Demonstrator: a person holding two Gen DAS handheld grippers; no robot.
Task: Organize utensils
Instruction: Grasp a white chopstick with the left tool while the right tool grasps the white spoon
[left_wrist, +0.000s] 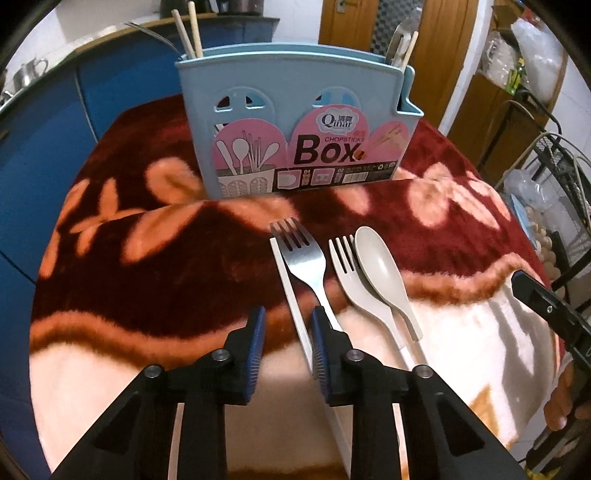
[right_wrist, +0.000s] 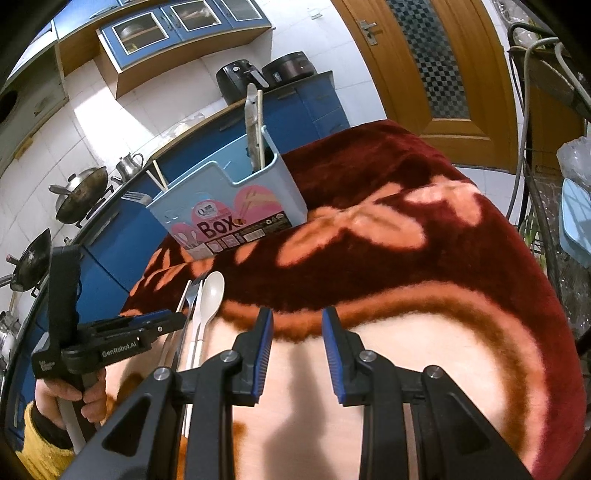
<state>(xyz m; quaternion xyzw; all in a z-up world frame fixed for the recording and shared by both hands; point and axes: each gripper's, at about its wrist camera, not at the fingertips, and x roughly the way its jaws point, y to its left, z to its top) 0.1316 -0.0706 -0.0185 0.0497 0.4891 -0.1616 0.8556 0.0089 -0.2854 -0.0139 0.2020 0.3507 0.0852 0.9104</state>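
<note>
A blue chopsticks box (left_wrist: 295, 110) stands upright on the blanket, with wooden chopsticks (left_wrist: 188, 33) in its left end. In front of it, side by side, lie a white flat stick (left_wrist: 286, 273), a metal fork (left_wrist: 303, 258), a white plastic fork (left_wrist: 343, 269) and a beige spoon (left_wrist: 380, 269). My left gripper (left_wrist: 289, 314) hangs low over them. Its jaws stand apart astride the white stick, which runs close along the right pad, and the right finger covers the metal fork's handle. My right gripper (right_wrist: 297, 314) is open over bare blanket, right of the spoon (right_wrist: 212, 291), with nothing between its fingers.
The table wears a dark red blanket (left_wrist: 147, 258) with pale flowers. Blue cabinets (left_wrist: 44, 147) run along the left, with woks (right_wrist: 79, 192) on the counter. A wire rack (left_wrist: 561, 206) stands at the right. A hand in a yellow sleeve (right_wrist: 44, 443) holds the left gripper (right_wrist: 173, 319).
</note>
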